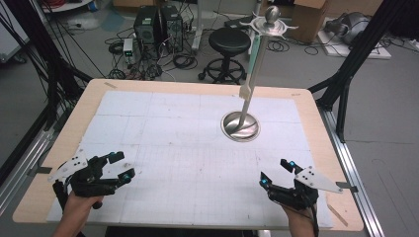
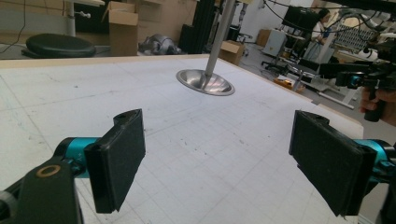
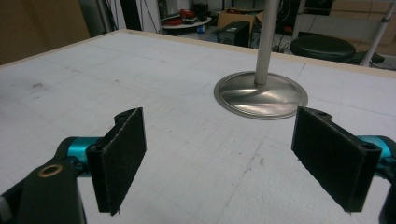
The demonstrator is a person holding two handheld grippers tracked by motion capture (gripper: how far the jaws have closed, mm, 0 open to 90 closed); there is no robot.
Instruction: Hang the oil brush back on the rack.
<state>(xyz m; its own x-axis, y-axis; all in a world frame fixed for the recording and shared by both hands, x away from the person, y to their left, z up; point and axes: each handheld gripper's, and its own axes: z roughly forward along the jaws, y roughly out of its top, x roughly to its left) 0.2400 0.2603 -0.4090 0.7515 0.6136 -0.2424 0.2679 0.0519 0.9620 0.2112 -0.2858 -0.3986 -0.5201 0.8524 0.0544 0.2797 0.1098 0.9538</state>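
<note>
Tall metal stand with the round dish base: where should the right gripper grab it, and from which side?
Grip the tall metal stand on its slim upright pole just above the round dish base, probably from the near right side. The pole is narrow enough for the open right gripper; the base is wide, low and sloped, giving poor purchase.

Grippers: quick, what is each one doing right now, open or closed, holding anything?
Left gripper: open, holding nothing.
Right gripper: open, holding nothing.
</note>
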